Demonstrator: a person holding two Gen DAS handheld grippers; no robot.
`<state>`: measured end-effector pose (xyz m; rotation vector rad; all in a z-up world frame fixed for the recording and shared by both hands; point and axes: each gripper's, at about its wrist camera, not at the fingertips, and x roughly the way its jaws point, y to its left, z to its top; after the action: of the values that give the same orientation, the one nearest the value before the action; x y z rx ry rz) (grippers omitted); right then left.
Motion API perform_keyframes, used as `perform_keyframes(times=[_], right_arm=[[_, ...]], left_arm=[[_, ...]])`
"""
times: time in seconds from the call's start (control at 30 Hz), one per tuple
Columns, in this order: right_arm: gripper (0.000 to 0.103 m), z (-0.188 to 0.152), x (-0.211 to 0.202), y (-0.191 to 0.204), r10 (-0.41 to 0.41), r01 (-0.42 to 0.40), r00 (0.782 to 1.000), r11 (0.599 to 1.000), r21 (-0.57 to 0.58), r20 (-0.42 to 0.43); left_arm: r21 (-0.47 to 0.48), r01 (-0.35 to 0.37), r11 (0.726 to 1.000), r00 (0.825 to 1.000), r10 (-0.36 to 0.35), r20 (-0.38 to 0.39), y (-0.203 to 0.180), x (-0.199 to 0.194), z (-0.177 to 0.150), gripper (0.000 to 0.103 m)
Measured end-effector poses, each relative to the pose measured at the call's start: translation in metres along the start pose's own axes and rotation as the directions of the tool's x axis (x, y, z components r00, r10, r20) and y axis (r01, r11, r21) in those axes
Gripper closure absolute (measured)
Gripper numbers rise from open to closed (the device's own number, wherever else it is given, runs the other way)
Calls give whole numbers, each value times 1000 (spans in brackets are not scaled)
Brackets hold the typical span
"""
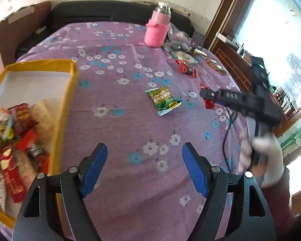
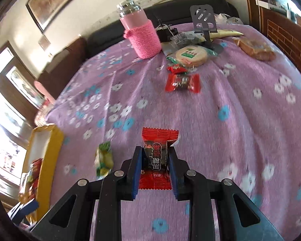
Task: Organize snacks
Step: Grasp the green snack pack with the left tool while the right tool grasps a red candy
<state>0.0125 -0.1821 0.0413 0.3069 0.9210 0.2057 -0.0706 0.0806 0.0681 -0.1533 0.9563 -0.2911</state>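
Observation:
My right gripper (image 2: 155, 150) is shut on a red snack packet (image 2: 156, 140), held above the purple flowered tablecloth (image 2: 230, 120); it also shows in the left wrist view (image 1: 205, 94) with the packet (image 1: 208, 103) under it. My left gripper (image 1: 144, 150) is open and empty, low over the cloth beside the yellow box (image 1: 66, 92), which holds several snack packets (image 1: 24, 140). A green snack bag (image 1: 163, 99) lies mid-table, also in the right wrist view (image 2: 104, 158). Other red packets (image 2: 182, 83) and a round cracker pack (image 2: 190, 55) lie farther back.
A bottle in a pink knitted sleeve (image 2: 144, 34) stands at the back of the table. A metal phone stand (image 2: 204, 24) and a bread pack (image 2: 254, 48) are at the back right. A dark sofa (image 1: 110, 12) lies beyond. A cable (image 1: 226, 132) runs along the right.

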Motion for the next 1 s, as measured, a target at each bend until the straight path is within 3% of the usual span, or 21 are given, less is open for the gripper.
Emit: perform_keyframes(times=[0.37, 0.57, 0.9, 0.93, 1.0], right_arm=[[75, -15, 9, -7, 61, -61, 998, 998, 8, -1], [75, -13, 12, -20, 89, -87, 996, 994, 65, -21], [75, -14, 11, -18, 84, -83, 996, 995, 57, -14], [75, -14, 11, -17, 78, -78, 997, 996, 54, -12], [75, -14, 10, -17, 67, -67, 998, 997, 50, -8]], left_arm=[[-68, 12, 998, 991, -21, -128, -18, 102, 67, 26], [22, -102, 994, 987, 104, -121, -27, 128, 84, 26], [194, -187, 963, 974, 207, -91, -56, 146, 75, 21], [209, -178, 961, 977, 198, -81, -59, 145, 72, 24], [237, -161, 958, 983, 178, -51, -64, 140, 66, 47]])
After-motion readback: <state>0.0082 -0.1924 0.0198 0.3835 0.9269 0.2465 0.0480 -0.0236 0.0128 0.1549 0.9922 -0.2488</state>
